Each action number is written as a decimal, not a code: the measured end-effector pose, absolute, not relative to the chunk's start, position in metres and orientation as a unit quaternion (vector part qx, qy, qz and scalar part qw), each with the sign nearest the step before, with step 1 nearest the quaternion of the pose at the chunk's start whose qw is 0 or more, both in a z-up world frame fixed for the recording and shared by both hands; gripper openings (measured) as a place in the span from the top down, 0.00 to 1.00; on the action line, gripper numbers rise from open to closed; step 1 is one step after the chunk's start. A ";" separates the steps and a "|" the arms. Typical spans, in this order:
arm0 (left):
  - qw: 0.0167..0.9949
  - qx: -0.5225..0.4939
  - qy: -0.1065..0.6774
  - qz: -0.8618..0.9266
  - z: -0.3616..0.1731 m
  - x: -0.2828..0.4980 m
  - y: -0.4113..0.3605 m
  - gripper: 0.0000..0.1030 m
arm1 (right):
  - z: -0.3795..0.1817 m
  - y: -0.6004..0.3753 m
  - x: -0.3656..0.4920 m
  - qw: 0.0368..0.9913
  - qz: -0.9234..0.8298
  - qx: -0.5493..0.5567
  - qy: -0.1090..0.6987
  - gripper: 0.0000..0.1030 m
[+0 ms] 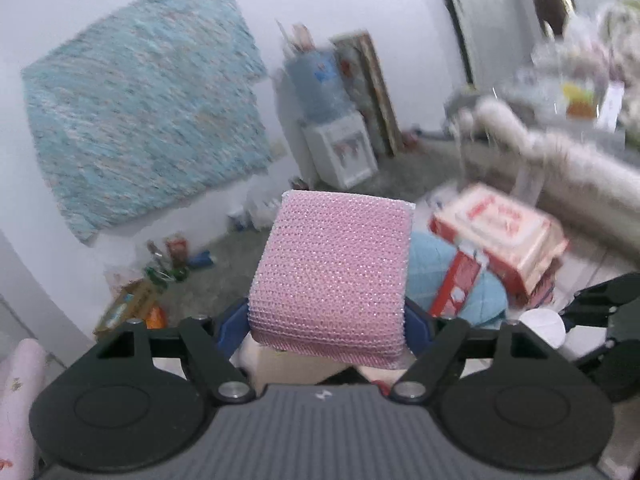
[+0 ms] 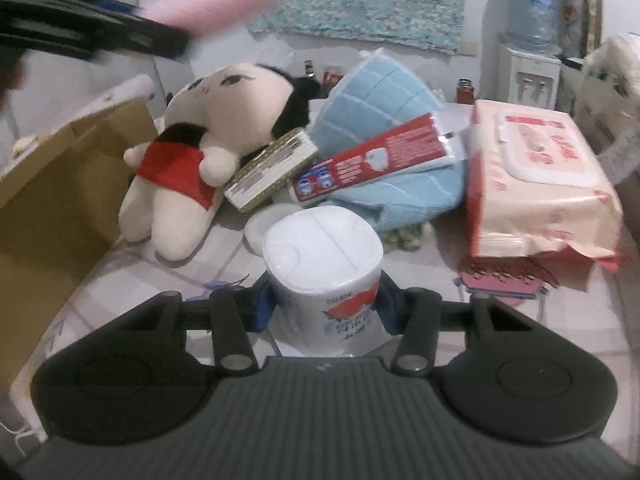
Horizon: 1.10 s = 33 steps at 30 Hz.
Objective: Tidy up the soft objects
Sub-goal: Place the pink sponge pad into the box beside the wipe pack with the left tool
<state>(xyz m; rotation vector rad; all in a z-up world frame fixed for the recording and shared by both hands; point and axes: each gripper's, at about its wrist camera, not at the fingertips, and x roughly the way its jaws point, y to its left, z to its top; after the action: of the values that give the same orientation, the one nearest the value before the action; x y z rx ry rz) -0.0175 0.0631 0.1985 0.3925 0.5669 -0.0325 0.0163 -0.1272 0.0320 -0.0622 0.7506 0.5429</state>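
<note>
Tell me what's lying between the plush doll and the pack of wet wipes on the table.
In the right wrist view, between the plush doll and the wet wipes pack lie a small patterned box, a red toothpaste box and a blue towel.

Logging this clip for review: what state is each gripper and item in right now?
left gripper: shut on pink sponge, lifted.
right gripper: around tissue roll, upright on the table.
wet wipes pack: lid closed.
cardboard box: open.
plush doll: lying down.
</note>
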 end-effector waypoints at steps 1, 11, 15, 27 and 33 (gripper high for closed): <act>0.945 0.187 0.270 -0.003 0.210 -0.031 0.070 0.24 | 0.037 -0.131 0.013 0.900 0.256 -0.025 0.353 0.53; 0.932 0.079 0.310 0.173 0.234 -0.106 0.207 0.24 | 0.104 -0.128 -0.016 0.908 0.316 0.042 0.273 0.52; 0.914 0.017 0.375 0.157 0.170 -0.083 0.242 0.24 | 0.124 -0.100 -0.027 0.893 0.356 0.059 0.268 0.52; 0.881 -0.006 0.462 0.100 0.059 -0.016 0.270 0.20 | 0.174 -0.012 -0.048 0.869 0.417 0.029 0.266 0.52; 0.884 -0.017 0.461 0.075 0.074 -0.050 0.280 0.00 | 0.180 0.017 -0.046 0.858 0.430 0.025 0.280 0.52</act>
<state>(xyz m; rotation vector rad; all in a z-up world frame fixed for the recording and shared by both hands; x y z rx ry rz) -0.0500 0.2801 0.0744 -0.0363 0.9596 0.1562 -0.0462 0.0174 0.1800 0.0535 0.5879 0.9042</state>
